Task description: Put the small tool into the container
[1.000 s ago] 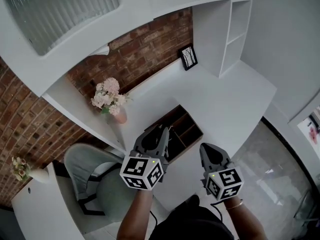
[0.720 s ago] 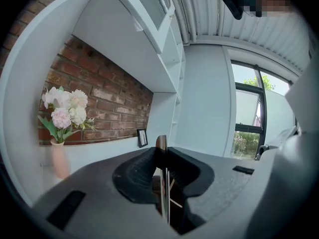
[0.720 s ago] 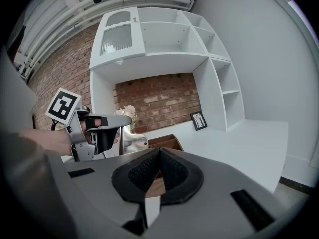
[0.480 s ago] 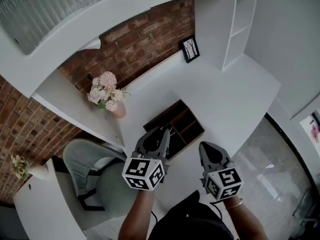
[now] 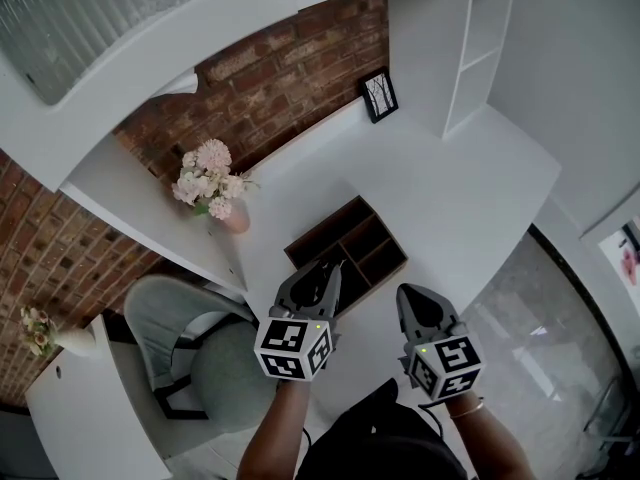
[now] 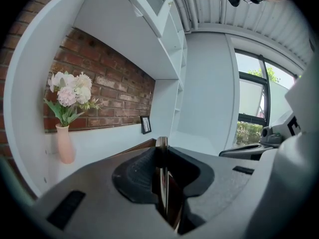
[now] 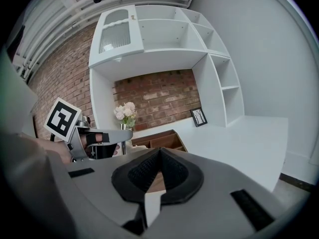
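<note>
A dark wooden organiser with several open compartments lies on the white desk. My left gripper hovers at the organiser's near left corner, shut on a thin flat tool seen edge-on between its pads. In the left gripper view only a strip of the organiser shows past that gripper. My right gripper hangs over bare desk right of the organiser, its jaws together with nothing in them. In the right gripper view the organiser lies beyond the right gripper, with the left gripper at left.
A pink vase of flowers stands at the desk's back left, and a small framed picture leans on the brick wall. White shelving rises at the back right. A grey chair sits below left of the desk.
Both grippers have stayed almost in place. The head view has shifted a little, so more of the organiser shows ahead of the left gripper.
</note>
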Demonstrator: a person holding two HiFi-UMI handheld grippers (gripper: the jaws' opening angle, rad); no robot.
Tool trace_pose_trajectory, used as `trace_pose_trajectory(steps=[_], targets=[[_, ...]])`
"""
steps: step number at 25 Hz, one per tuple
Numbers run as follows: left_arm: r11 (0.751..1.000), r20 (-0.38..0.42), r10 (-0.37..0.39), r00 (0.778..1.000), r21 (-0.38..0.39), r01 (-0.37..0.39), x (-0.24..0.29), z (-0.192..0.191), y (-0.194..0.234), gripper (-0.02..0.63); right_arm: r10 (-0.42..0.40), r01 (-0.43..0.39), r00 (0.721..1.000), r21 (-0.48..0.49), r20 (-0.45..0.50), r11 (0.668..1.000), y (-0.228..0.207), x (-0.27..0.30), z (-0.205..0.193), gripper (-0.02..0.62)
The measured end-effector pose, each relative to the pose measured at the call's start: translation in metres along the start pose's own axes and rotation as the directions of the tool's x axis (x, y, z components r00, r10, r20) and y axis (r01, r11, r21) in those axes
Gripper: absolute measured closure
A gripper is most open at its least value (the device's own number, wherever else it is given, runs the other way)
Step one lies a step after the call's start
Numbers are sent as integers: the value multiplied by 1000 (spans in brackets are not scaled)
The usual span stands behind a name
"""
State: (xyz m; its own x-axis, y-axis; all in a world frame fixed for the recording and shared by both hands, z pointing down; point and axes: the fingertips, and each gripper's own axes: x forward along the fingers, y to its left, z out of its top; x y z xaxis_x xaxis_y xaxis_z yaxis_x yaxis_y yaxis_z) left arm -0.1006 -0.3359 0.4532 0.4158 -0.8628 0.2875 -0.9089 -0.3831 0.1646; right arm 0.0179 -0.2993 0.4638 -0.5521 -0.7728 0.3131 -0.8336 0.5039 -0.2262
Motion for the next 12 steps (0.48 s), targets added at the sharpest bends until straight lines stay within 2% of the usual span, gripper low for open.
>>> trace_pose_trajectory(steps=[5,12], targets=[[1000,-34,5,999,4,-5,2,-12,0,529,-8,8,1000,-5,2,1000,-2,-2,-2,594],[1000,-31,3,1000,-7,-3,3,-16,2,529,-2,2,1000,-7,-9,1000,1,-4,-6,594]])
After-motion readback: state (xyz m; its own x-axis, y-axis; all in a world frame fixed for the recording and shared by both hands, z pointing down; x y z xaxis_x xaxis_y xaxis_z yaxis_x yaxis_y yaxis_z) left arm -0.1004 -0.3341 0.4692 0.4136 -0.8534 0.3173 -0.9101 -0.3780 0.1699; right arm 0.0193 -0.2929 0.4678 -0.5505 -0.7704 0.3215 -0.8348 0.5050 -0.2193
